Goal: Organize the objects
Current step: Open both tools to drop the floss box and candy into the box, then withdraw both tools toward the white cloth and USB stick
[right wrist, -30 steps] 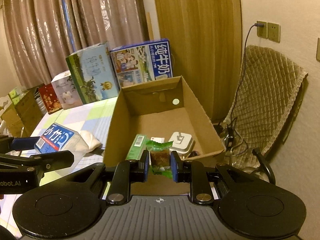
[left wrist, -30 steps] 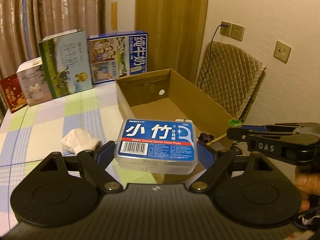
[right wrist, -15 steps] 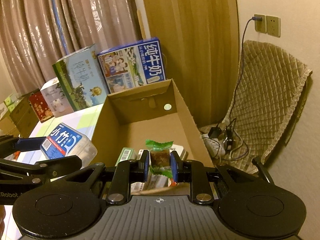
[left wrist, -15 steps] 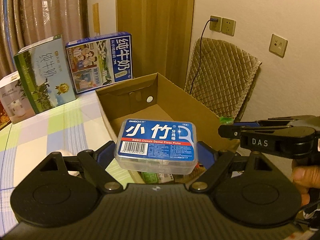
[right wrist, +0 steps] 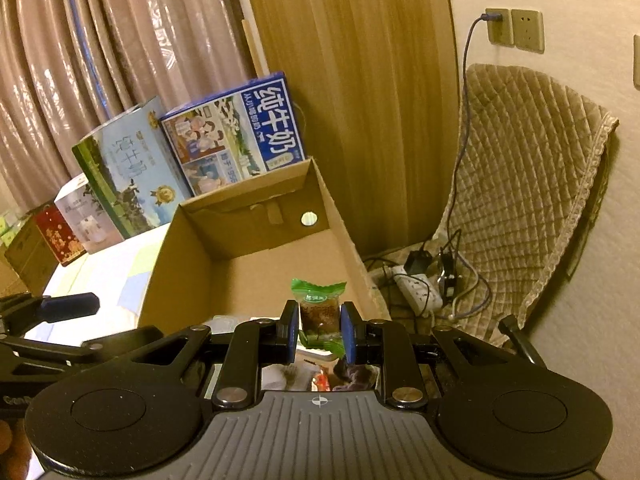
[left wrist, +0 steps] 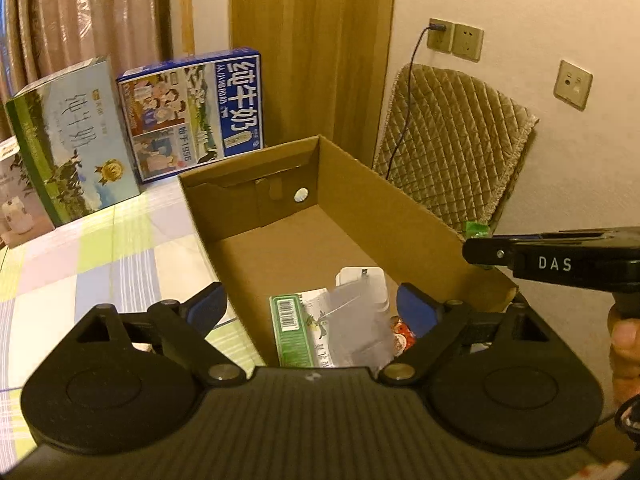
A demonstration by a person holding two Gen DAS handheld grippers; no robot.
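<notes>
My left gripper (left wrist: 311, 310) hangs open over the near end of the cardboard box (left wrist: 248, 184), nothing between its blue pads. Just beneath it a clear dental floss case (left wrist: 356, 320) shows as a blur inside the box, above a green packet (left wrist: 290, 328), a white charger (left wrist: 362, 278) and a red sweet (left wrist: 402, 334). My right gripper (right wrist: 319, 332) is shut on a green-wrapped snack (right wrist: 319, 308) above the box's (right wrist: 256, 224) right near corner. From the left wrist view, the right gripper (left wrist: 480, 250) reaches in from the right.
Two milk cartons (left wrist: 192, 116) (left wrist: 72, 136) stand behind the box on the checked tablecloth (left wrist: 100, 264). A quilted chair (right wrist: 528, 168) stands right of the table, with a power strip and cables (right wrist: 420, 288) on the floor. A hand (left wrist: 624, 344) holds the right gripper.
My left gripper moved over the box, opened and let go of the floss case, which is dropping into the box. My right gripper advanced over the box with the snack still held.
</notes>
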